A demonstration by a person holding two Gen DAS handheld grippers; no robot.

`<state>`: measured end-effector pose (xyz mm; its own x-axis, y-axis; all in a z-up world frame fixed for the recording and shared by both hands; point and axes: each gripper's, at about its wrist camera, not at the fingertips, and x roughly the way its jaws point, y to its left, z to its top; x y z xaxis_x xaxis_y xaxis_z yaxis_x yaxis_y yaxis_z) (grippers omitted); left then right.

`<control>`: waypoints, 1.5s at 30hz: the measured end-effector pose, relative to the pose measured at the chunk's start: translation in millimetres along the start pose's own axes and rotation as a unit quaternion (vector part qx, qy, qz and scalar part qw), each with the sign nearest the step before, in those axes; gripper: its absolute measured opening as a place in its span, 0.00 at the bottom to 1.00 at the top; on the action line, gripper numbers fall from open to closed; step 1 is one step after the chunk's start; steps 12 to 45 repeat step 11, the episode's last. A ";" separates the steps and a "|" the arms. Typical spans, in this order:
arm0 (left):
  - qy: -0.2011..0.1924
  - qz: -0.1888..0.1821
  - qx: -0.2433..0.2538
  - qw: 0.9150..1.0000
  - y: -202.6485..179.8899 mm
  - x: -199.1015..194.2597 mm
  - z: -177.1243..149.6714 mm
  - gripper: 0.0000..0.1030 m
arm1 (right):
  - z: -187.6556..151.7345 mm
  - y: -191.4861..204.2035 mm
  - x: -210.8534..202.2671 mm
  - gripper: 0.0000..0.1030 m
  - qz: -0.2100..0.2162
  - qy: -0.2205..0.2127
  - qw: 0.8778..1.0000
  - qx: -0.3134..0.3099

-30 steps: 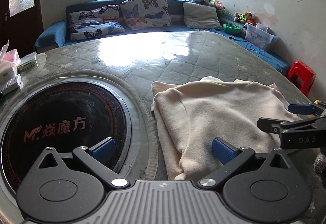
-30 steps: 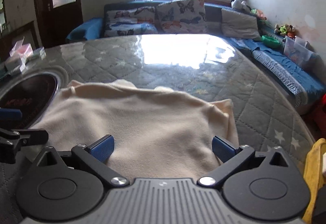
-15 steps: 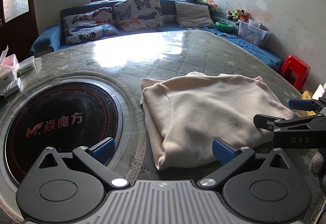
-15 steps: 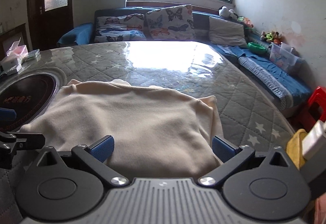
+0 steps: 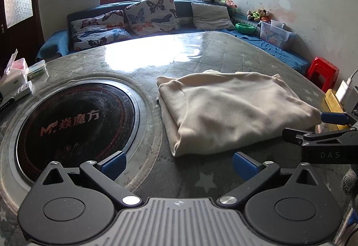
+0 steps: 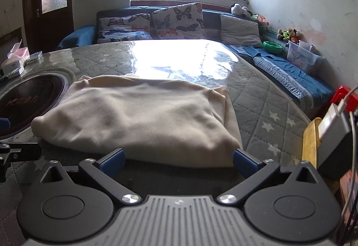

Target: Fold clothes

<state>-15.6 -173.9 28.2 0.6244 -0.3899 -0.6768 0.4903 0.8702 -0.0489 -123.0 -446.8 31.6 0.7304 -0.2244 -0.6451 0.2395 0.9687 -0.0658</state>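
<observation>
cream garment [image 6: 138, 116] before right hand-held gripper [image 6: 177, 162]

Pulled back from the folded cream fleece garment [image 5: 232, 111] over the last second. Left gripper [image 5: 177, 162] withdrawn toward the table's near edge: blue-tipped fingers [image 5: 114, 162], a second ago overlapping the cloth's near corner, now clear of it with bare grey quilted star-print table cover [image 5: 201, 178] between. Right gripper [image 6: 177, 159] likewise retreated: cream fold earlier filling the gap between its blue fingers [image 6: 242, 162], now only reaching their tips. Newly in sight at the right of both views: a yellow wooden edge [image 6: 310, 140] and a white charger block with cable [image 6: 331, 118]. More of the red plastic stool [image 5: 323, 71] visible.
</observation>
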 end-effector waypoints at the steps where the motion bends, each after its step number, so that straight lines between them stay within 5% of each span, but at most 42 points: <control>1: 0.000 0.000 0.000 1.000 -0.1 -1.6 -1.9 1.00 | -1.7 0.9 -1.7 1.00 -0.001 0.000 1.000 0.000; 45: -0.017 0.003 0.011 1.000 -3.3 -21.2 -14.7 1.00 | -11.6 13.2 -19.1 1.00 0.005 -0.008 1.000 -0.005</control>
